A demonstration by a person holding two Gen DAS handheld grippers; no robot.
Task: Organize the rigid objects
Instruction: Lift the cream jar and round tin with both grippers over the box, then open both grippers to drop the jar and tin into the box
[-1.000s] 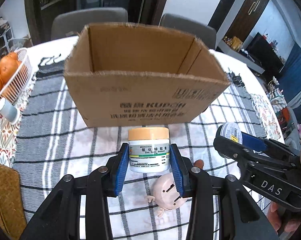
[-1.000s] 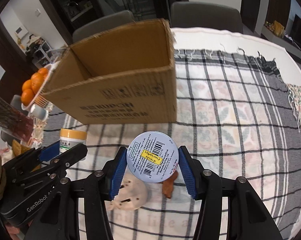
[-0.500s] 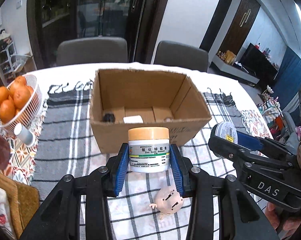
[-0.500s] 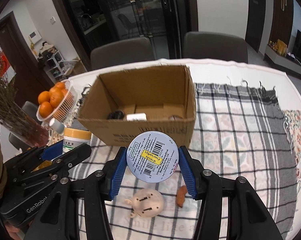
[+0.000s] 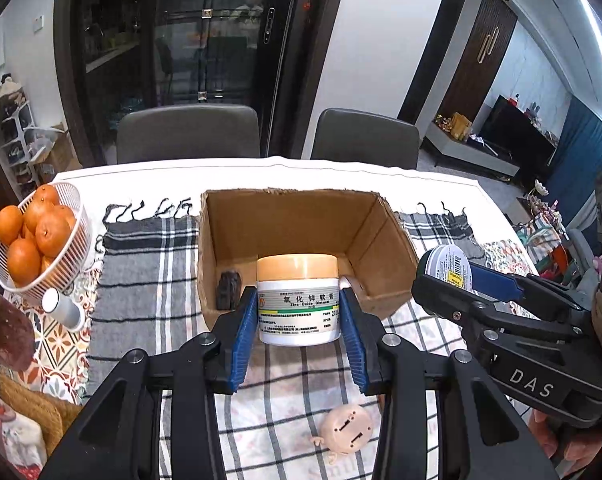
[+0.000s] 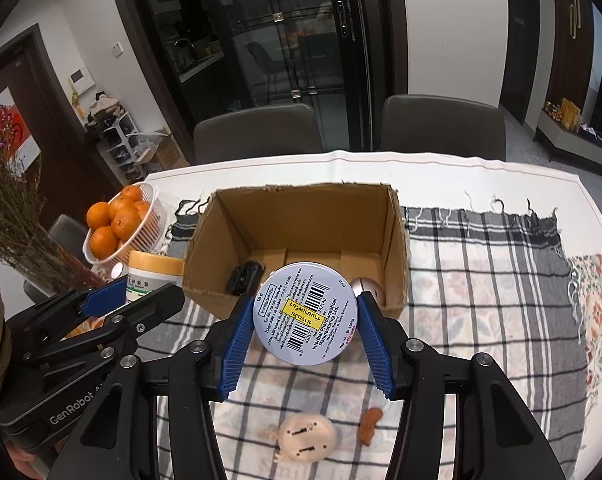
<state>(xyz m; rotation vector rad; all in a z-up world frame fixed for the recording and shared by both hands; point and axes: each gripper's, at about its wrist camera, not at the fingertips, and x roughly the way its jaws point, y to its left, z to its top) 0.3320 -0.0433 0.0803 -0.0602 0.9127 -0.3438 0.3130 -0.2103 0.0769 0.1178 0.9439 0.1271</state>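
Observation:
My left gripper [image 5: 299, 336] is shut on a white ointment jar with a tan lid [image 5: 297, 300], held in the air in front of an open cardboard box [image 5: 285, 224]. My right gripper [image 6: 305, 330] is shut on a round tin with a barcode label [image 6: 305, 316], also held above the box's near wall [image 6: 217, 304]. The box holds a small black object [image 6: 245, 278] and a silvery round thing [image 6: 367, 288]. Each gripper shows in the other's view: the right one [image 5: 449, 276] to the right, the left one [image 6: 141, 296] to the left.
A pink pig-faced toy [image 6: 307, 438] and a small brown piece [image 6: 371, 420] lie on the checked cloth [image 6: 481, 300] below the grippers. A white basket of oranges [image 5: 37, 236] and a small white bottle [image 5: 63, 310] sit at the left. Two grey chairs [image 5: 189, 134] stand behind the table.
Both grippers have risen and drawn back with their loads. The box now appears lower and farther, and its inside has come into view.

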